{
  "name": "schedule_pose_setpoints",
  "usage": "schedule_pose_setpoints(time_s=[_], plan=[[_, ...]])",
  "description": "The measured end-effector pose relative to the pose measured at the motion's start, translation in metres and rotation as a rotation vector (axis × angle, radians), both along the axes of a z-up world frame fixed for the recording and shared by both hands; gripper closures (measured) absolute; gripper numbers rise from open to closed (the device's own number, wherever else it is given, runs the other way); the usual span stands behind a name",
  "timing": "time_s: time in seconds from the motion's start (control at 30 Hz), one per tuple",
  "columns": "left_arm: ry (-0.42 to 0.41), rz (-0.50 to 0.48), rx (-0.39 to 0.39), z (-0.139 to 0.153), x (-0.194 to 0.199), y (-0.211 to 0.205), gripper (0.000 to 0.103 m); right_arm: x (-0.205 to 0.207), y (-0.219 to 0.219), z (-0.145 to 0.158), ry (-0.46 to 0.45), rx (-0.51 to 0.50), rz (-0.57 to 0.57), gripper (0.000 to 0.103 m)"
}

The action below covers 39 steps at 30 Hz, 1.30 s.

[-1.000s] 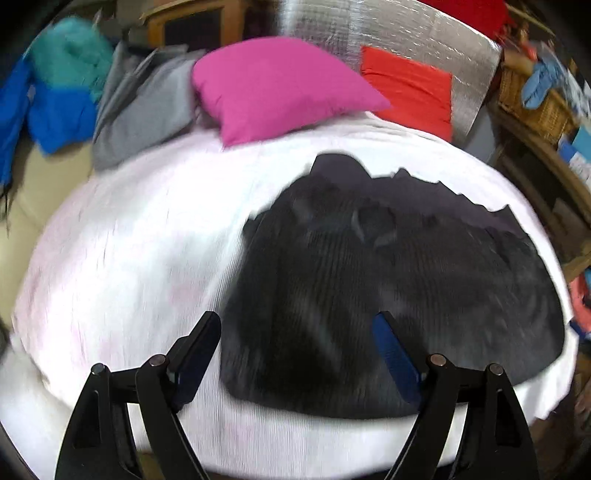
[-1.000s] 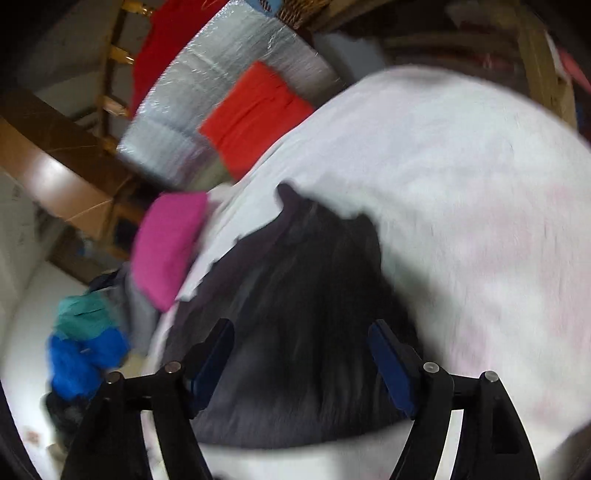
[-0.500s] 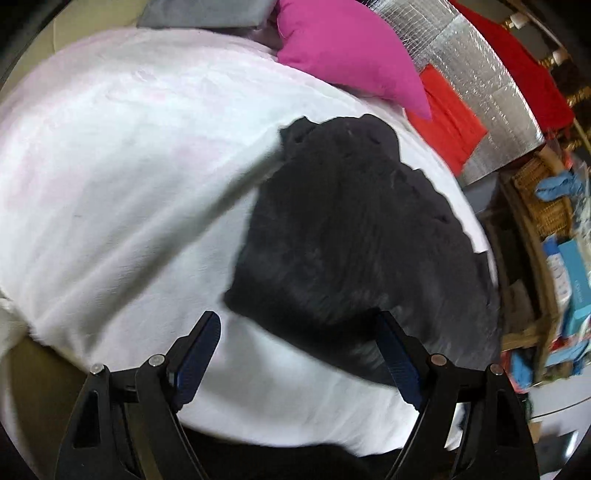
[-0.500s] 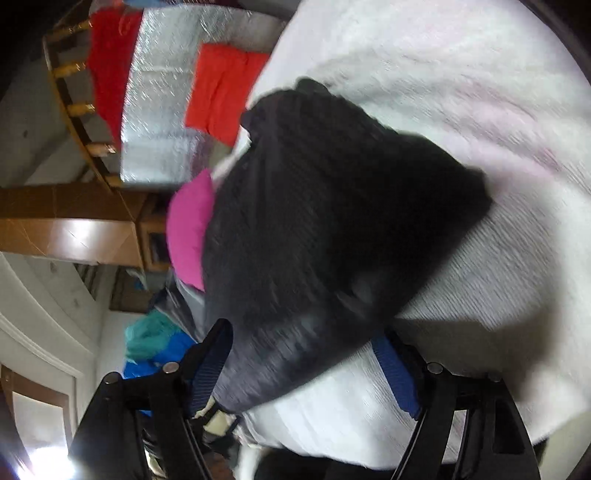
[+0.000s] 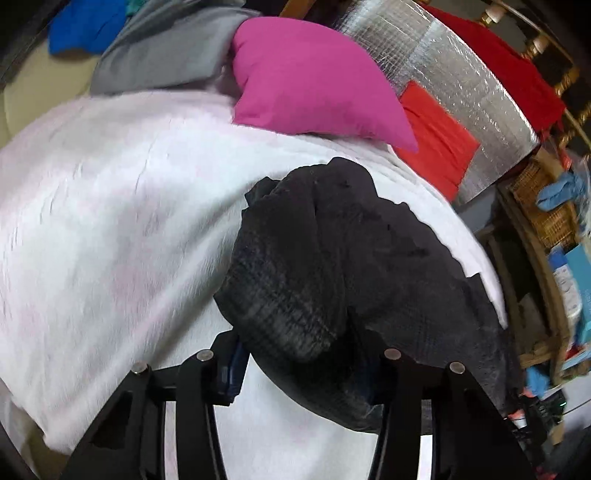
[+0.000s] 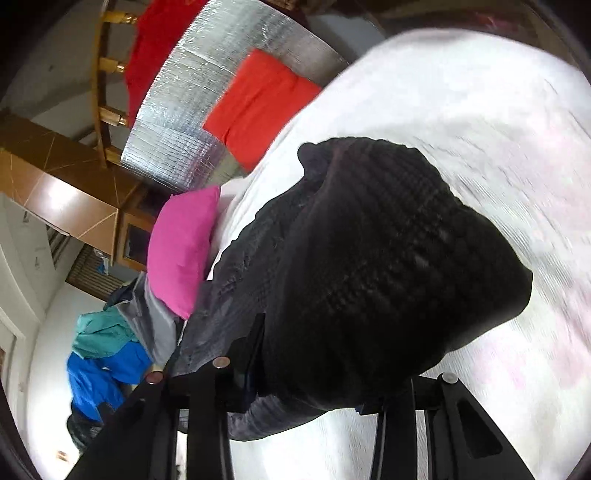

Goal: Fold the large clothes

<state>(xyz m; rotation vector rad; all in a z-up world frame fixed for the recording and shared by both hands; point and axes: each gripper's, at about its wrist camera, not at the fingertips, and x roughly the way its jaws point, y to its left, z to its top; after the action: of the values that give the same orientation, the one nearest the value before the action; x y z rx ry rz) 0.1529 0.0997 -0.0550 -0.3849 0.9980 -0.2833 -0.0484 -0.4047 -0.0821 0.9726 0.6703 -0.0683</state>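
A large black knitted garment (image 5: 332,258) lies on a white blanket (image 5: 110,221), its near edge bunched and raised. In the left wrist view my left gripper (image 5: 299,369) has that near edge between its jaws, which are closing; the cloth fills the gap and hides the right finger. Seen from the right wrist, the same garment (image 6: 388,258) humps up over the blanket (image 6: 480,129). My right gripper (image 6: 314,384) is closing on another part of the edge, with dark cloth packed between its fingers.
A pink pillow (image 5: 306,74) and a red cushion (image 5: 436,136) lie beyond the garment against a silver foil mat (image 5: 461,92). Grey clothing (image 5: 159,55) and blue clothing (image 5: 85,26) are piled at the far left. Wicker baskets (image 5: 546,206) and boxes crowd the right side.
Both grippers moved in and down to the garment's near edge and narrowed from wide open onto the cloth. The edge, flat before, is now bunched and raised.
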Motion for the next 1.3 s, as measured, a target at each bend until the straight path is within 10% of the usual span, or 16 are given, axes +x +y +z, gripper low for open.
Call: schedule_pose_setpoints(time_s=[0.3,0.63,0.73,0.87,1.07,1.3], plan=[[0.107,0.048,-0.042,-0.032,-0.007,0.018,0.026,-0.01,-0.014,-0.039,0.073,0.144,-0.004,0.053],[0.136,0.125,-0.106,-0.038,-0.002,0.038,0.021,-0.045,-0.073,-0.053,0.012,0.3,-0.22,0.026],[0.113,0.109,-0.101,-0.033,-0.001,0.032,0.045,-0.029,-0.072,-0.042,0.016,0.237,-0.167,0.056],[0.04,0.072,-0.028,-0.007,-0.003,0.023,0.059,-0.026,-0.059,-0.006,0.006,0.06,-0.16,0.067],[0.082,0.053,0.079,-0.022,0.003,0.022,0.047,-0.029,-0.063,-0.03,0.1,0.047,-0.19,0.066],[0.055,0.041,0.12,-0.01,-0.012,0.034,0.035,-0.041,-0.064,-0.016,0.087,0.063,-0.208,0.034]])
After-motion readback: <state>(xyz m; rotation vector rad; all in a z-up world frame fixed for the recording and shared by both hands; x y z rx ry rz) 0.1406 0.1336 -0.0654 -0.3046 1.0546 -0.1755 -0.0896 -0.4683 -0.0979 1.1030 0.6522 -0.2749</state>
